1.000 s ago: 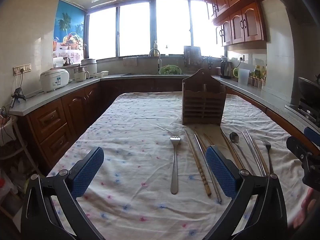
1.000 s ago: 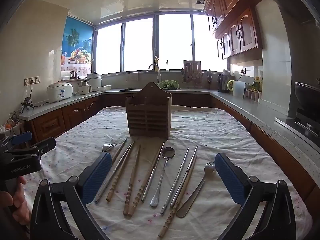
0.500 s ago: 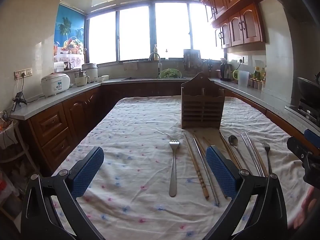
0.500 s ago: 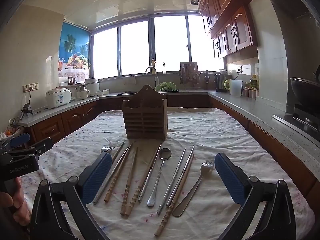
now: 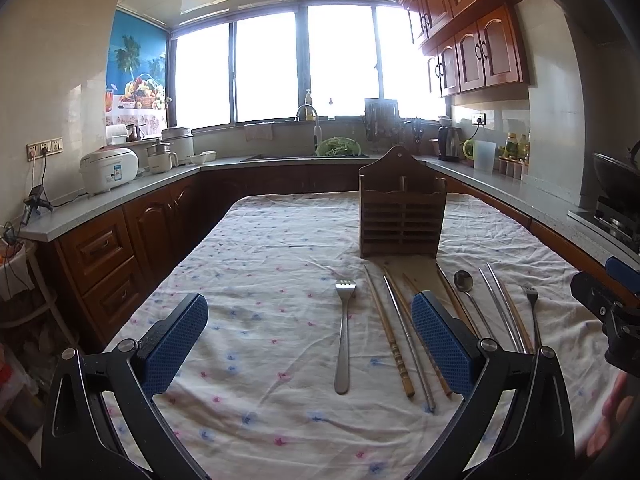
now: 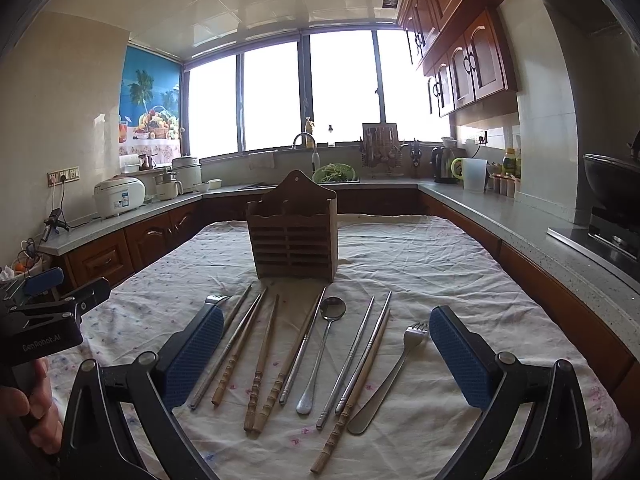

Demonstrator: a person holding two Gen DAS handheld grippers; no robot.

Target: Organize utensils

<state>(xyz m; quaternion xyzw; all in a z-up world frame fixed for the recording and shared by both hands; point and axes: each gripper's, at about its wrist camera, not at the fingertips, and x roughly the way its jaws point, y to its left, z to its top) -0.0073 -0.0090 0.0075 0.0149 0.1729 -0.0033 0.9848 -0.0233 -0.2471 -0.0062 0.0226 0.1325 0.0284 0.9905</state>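
So nothing is lifted yet: both grippers hang above the cloth-covered table (image 6: 460, 264), left gripper (image 5: 310, 334) spread wide and empty, right gripper (image 6: 326, 354) likewise. Between the right one's blue pads (image 6: 456, 360) lie chopsticks (image 6: 262, 360), a spoon (image 6: 324, 344) and a fork (image 6: 394, 372), with the wooden utensil holder (image 6: 294, 236) at twelve o'clock. Next, I reckon: descend, pinch one slim handle, carry it to a slot.
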